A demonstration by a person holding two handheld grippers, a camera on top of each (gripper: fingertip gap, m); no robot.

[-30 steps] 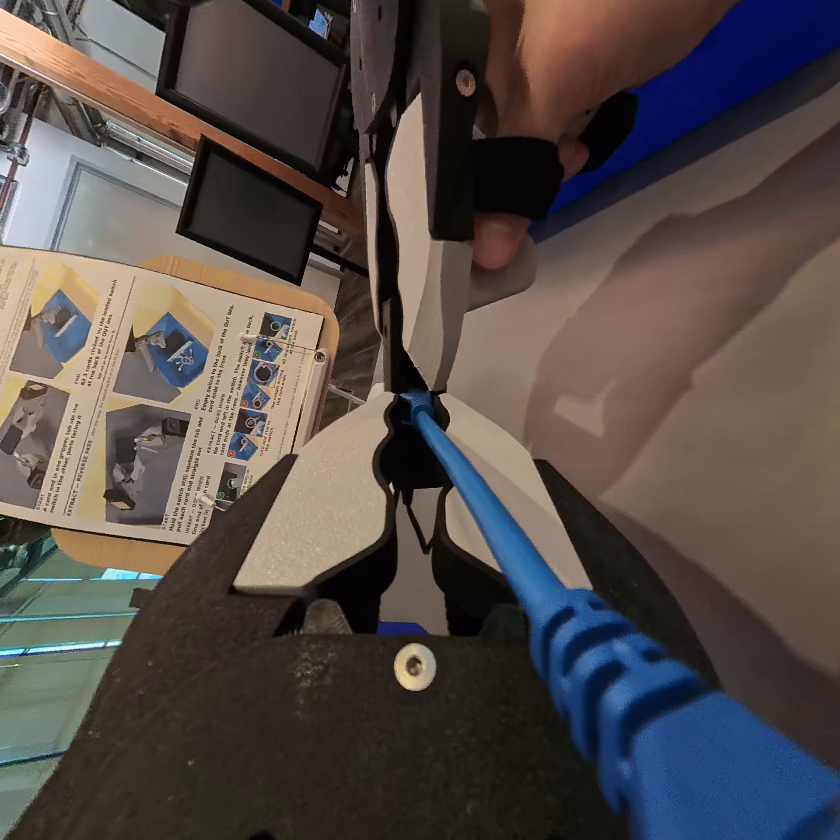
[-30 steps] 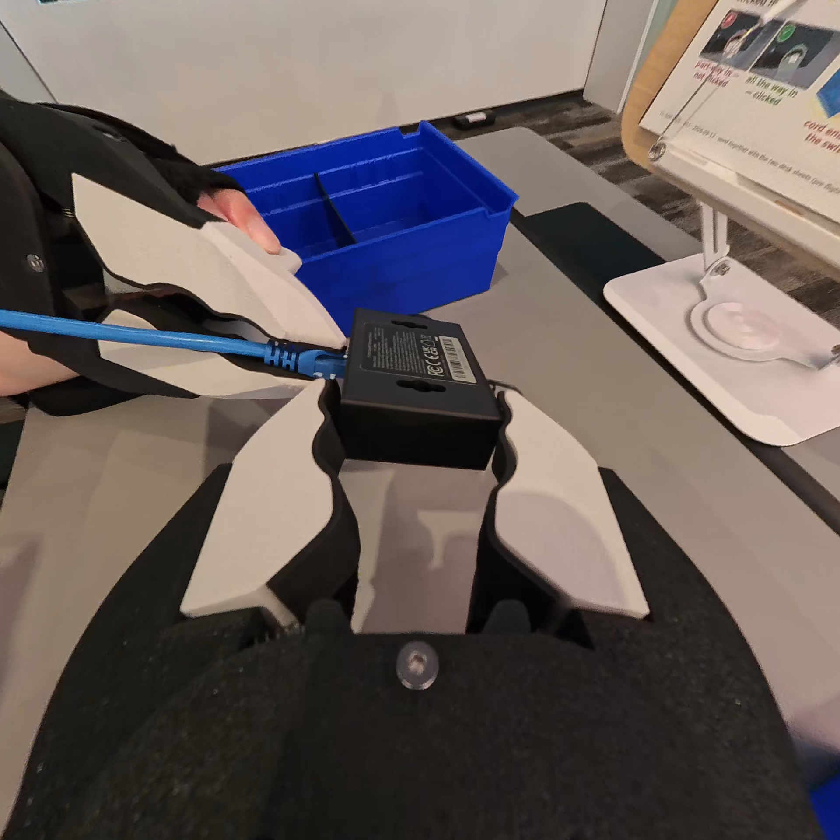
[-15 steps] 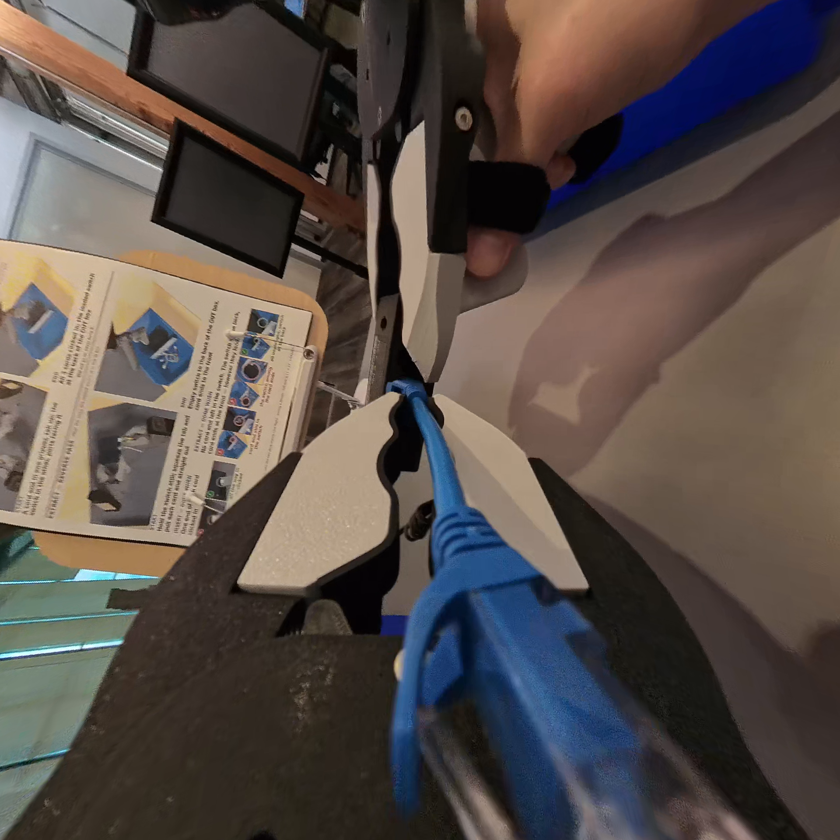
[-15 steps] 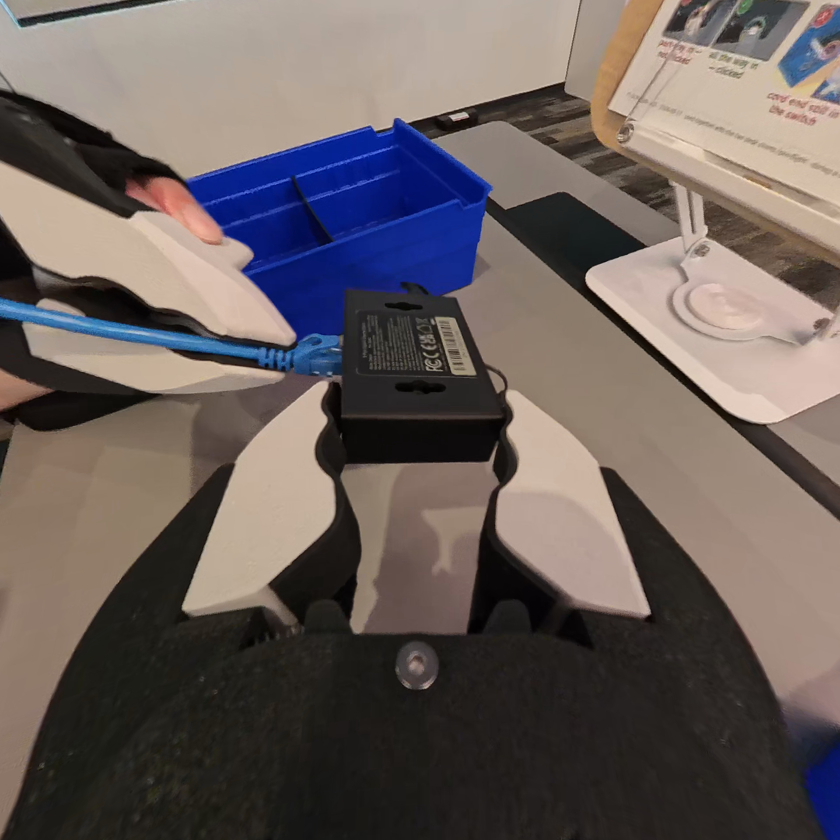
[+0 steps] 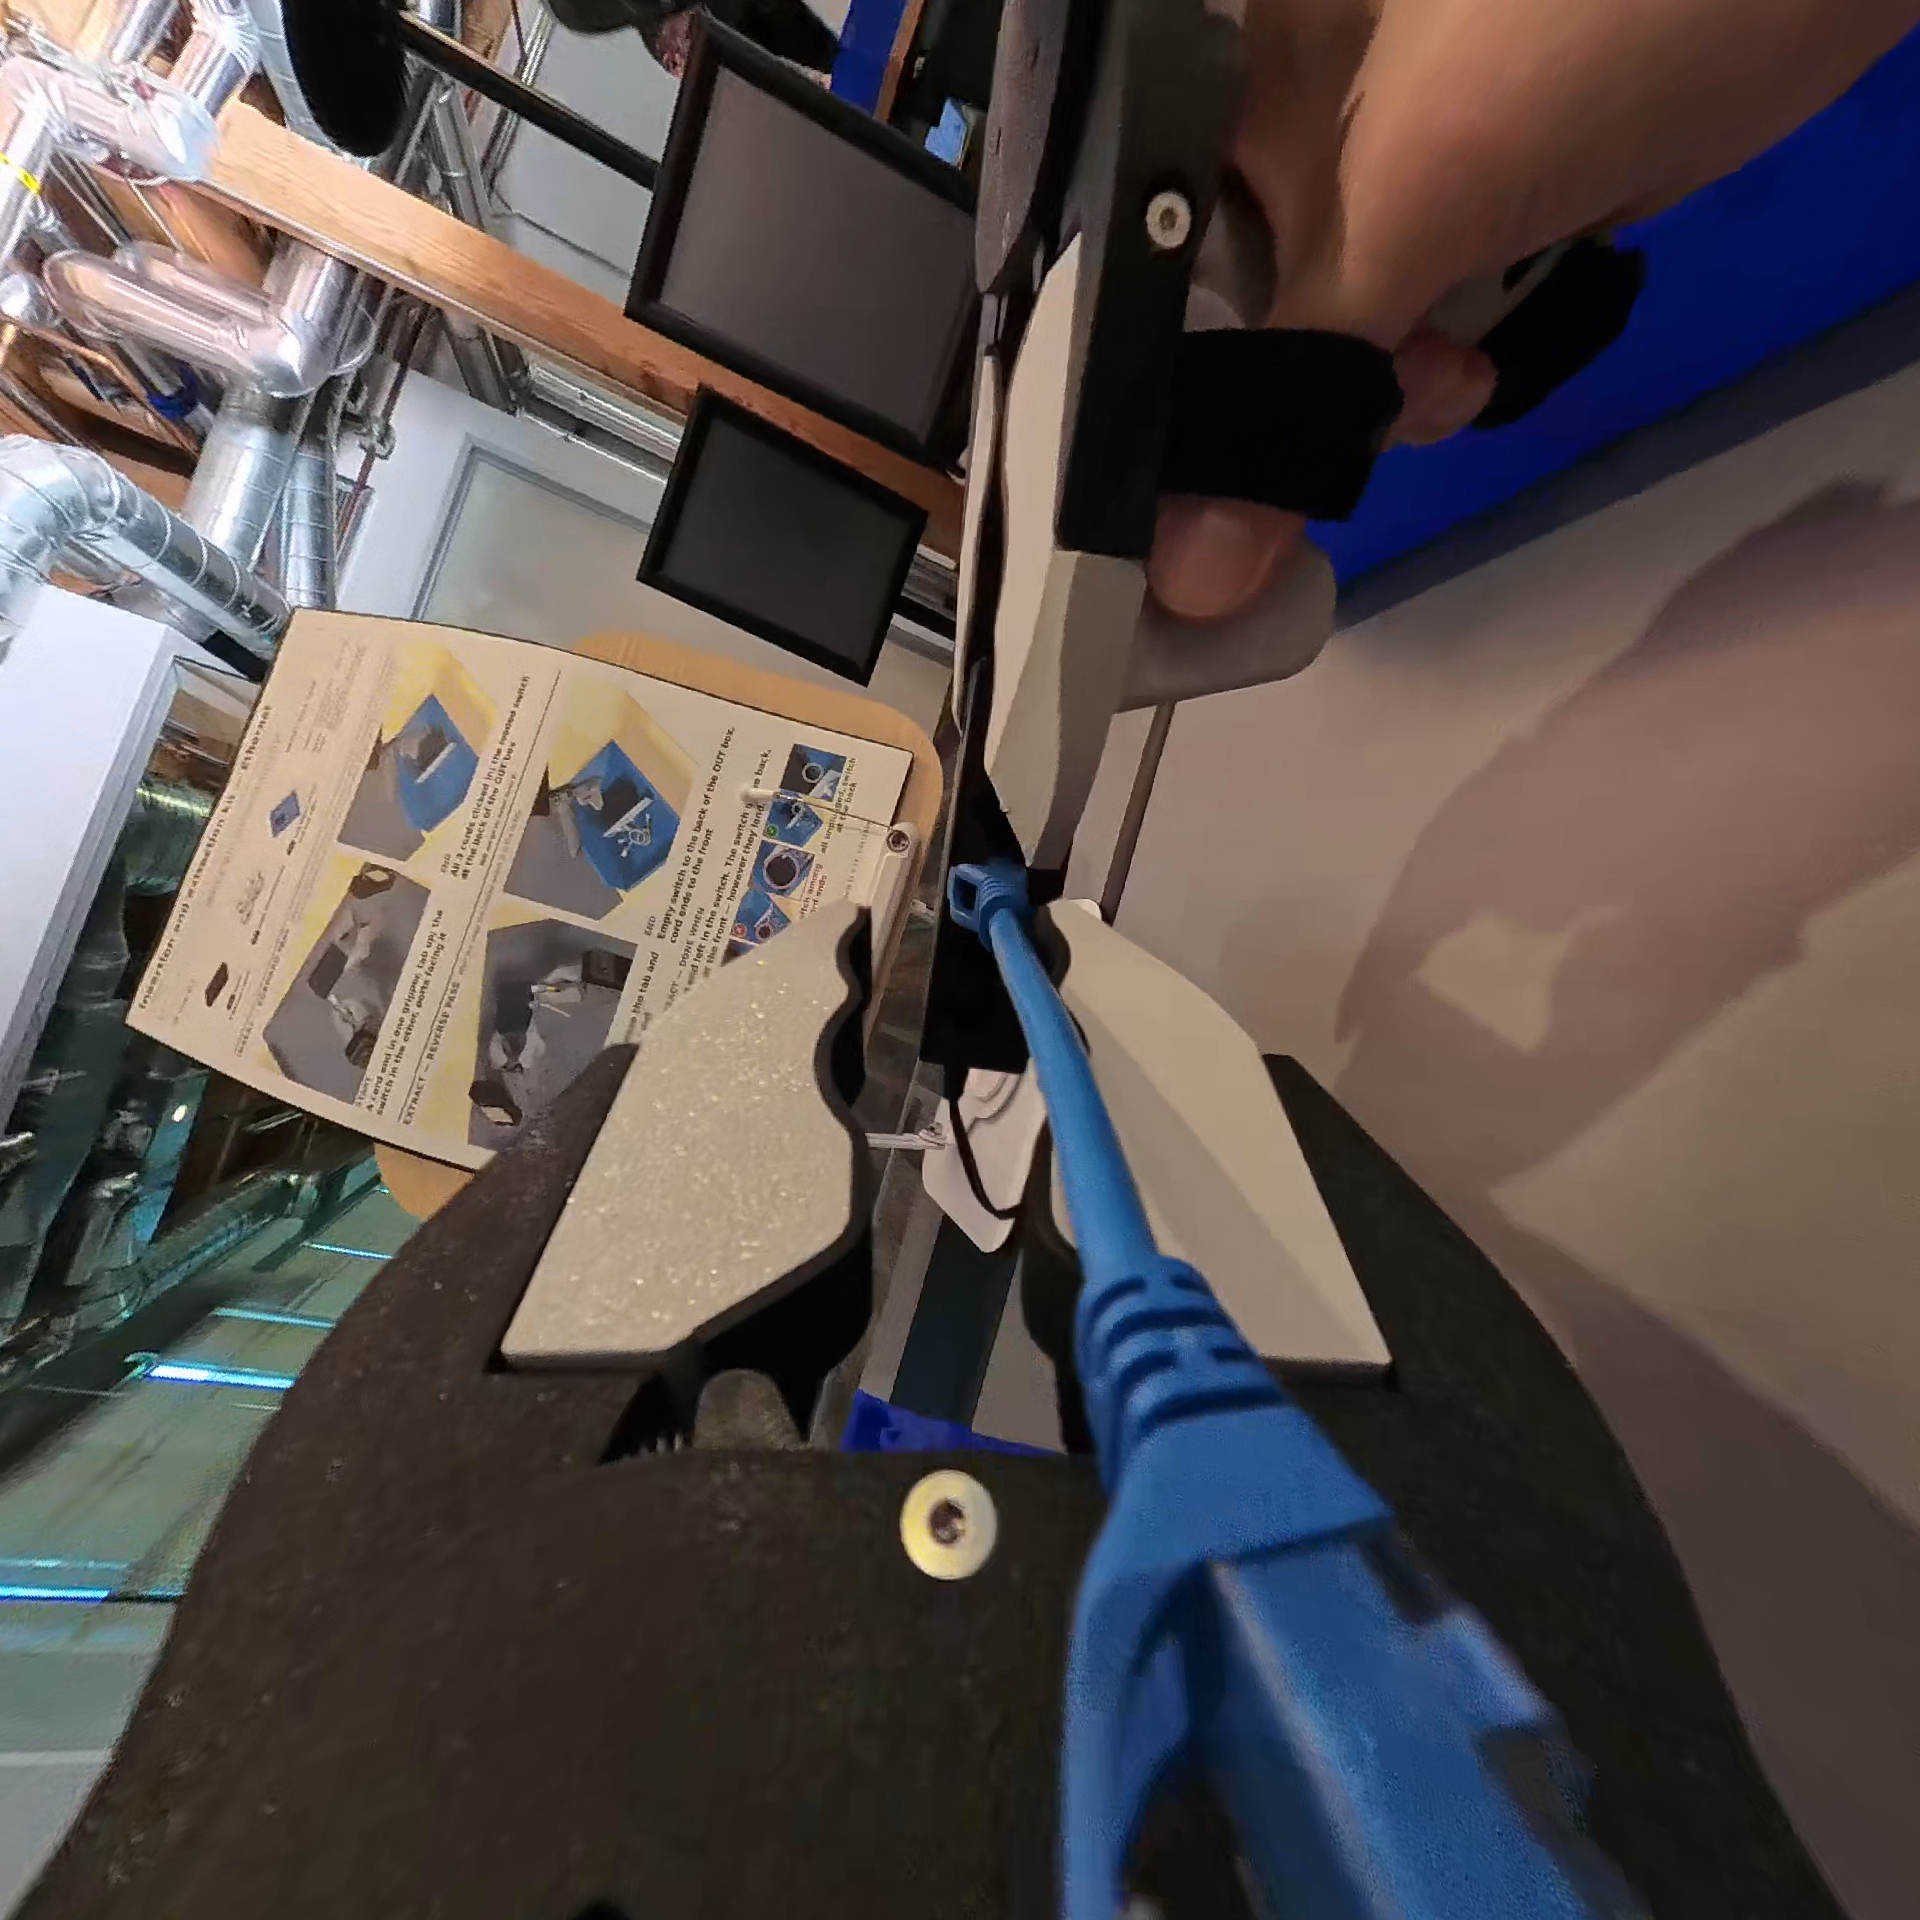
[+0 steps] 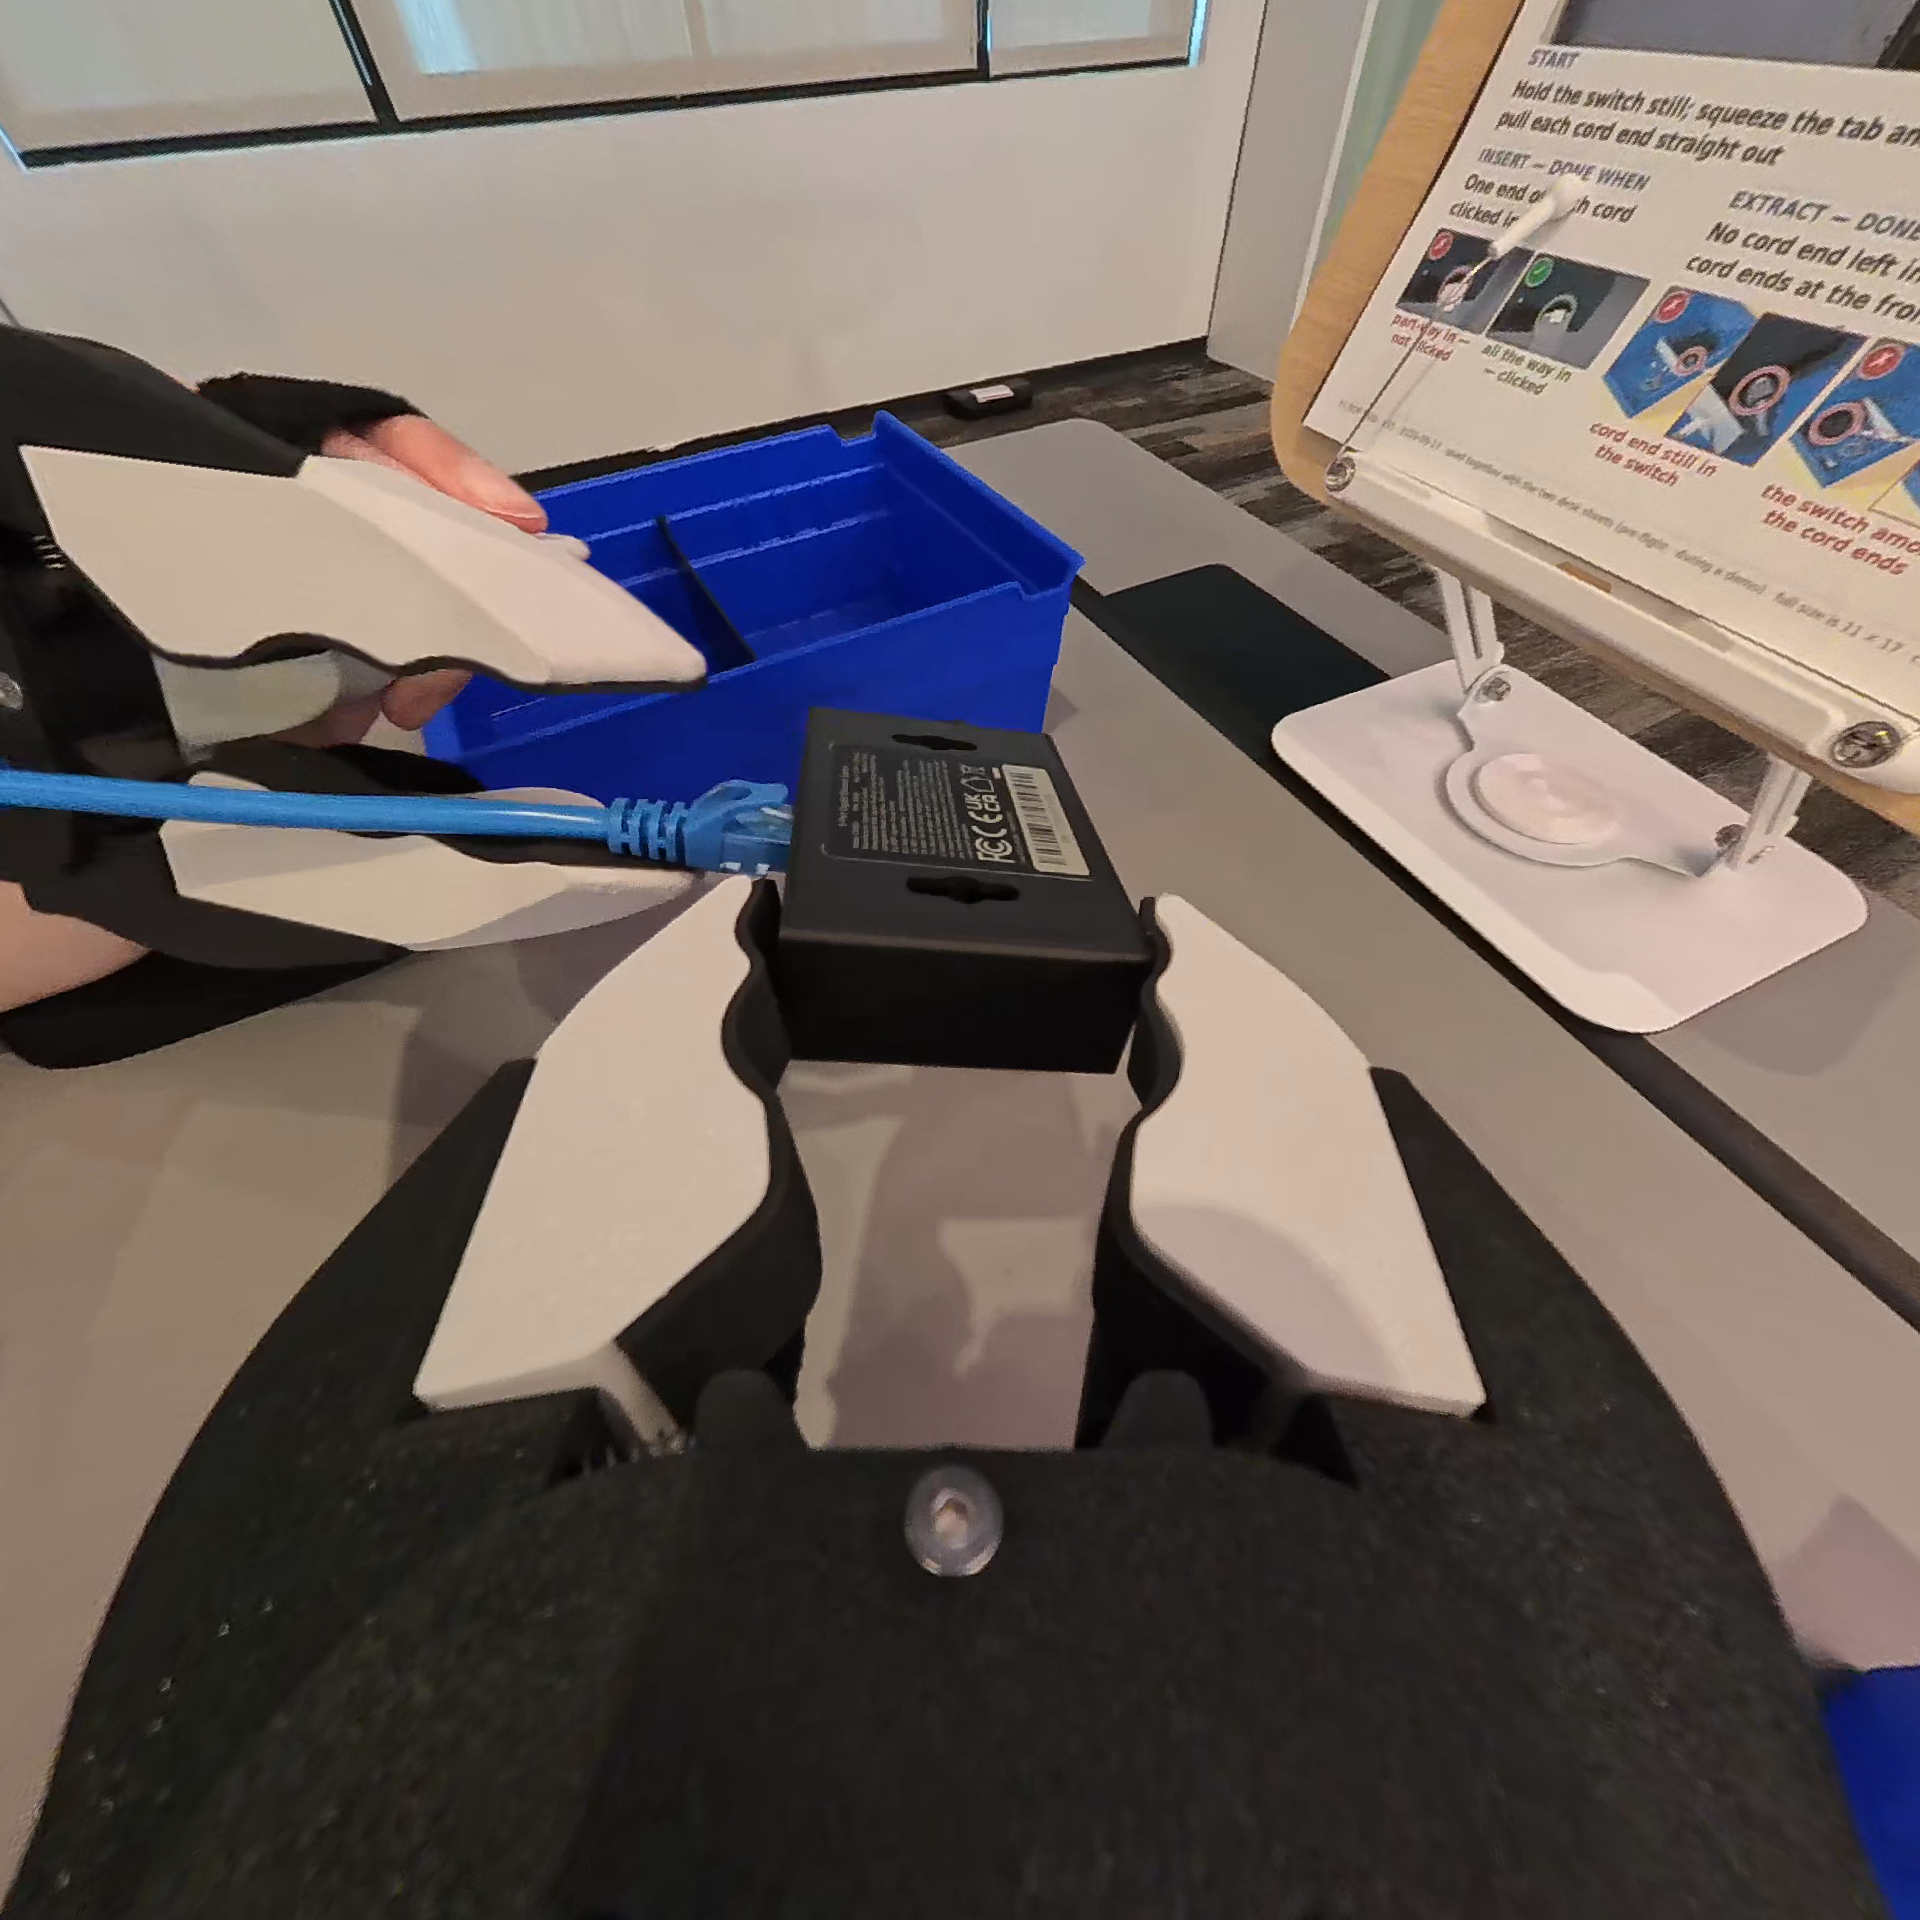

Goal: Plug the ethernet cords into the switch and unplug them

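My right gripper (image 6: 956, 909) is shut on the black switch (image 6: 956, 831) and holds it label side up above the grey table (image 6: 1299, 727). A blue ethernet cord (image 6: 364, 816) runs in from the left, and its plug (image 6: 732, 831) sits in a port on the switch's left side. My left gripper (image 6: 691, 774) is open around the cord, which lies along the lower finger (image 6: 468, 883) with the upper finger clear of it. In the left wrist view the left gripper (image 5: 956, 920) is spread, the cord (image 5: 1070, 1091) runs along one finger, and its other plug (image 5: 1299, 1610) hangs close to the camera.
A blue divided bin (image 6: 810, 582) stands just behind the switch. An instruction sheet on a white stand (image 6: 1558, 831) is at the right. A person's hand (image 5: 1455, 156) holds the right gripper. Dark screens (image 5: 821, 239) are mounted on a wooden beam beyond.
My left gripper was shut on the cord just behind the plug; it slid back a little and its jaws have opened. The plug stays in the switch. The right gripper's hold is unchanged.
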